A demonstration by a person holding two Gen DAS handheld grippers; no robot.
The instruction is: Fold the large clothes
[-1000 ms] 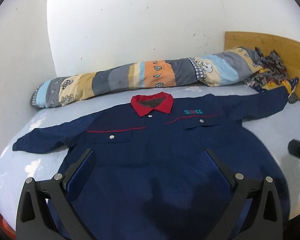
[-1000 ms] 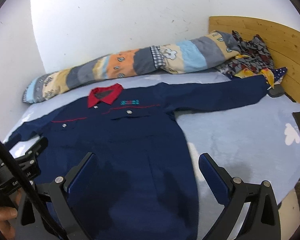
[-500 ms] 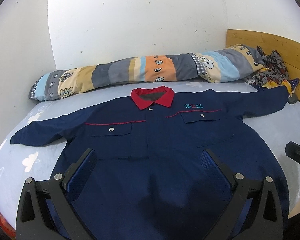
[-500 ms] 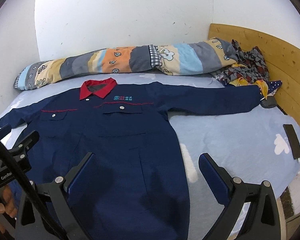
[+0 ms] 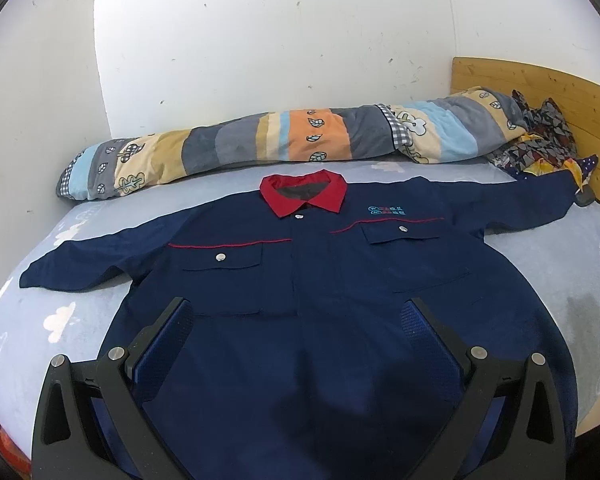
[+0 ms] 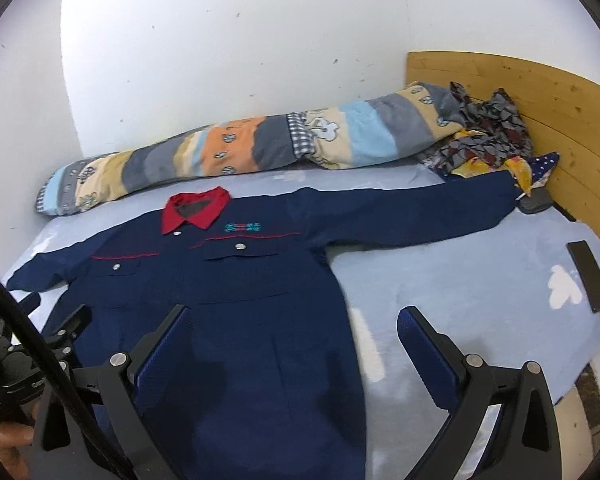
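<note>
Both cameras pulled back, higher over jacket (image 5: 300,288), more bed (image 6: 480,280) showing. Jacket flat, face up, sleeves spread. Left gripper (image 5: 296,320), right gripper (image 6: 292,324) spread wide, empty. Folding not begun; next likely sleeve grab.

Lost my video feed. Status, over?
Left gripper and right gripper open, empty. Navy jacket flat on bed, unfolded. Phone beside right sleeve, clear.

One navy jacket (image 5: 300,280) lies on one bed (image 6: 480,272), with one rolled quilt (image 5: 284,140) and one patterned cloth heap (image 6: 484,136) at the far side. One phone (image 6: 588,276) lies right. Two claws: left claw (image 5: 296,316), right claw (image 6: 292,320).
</note>
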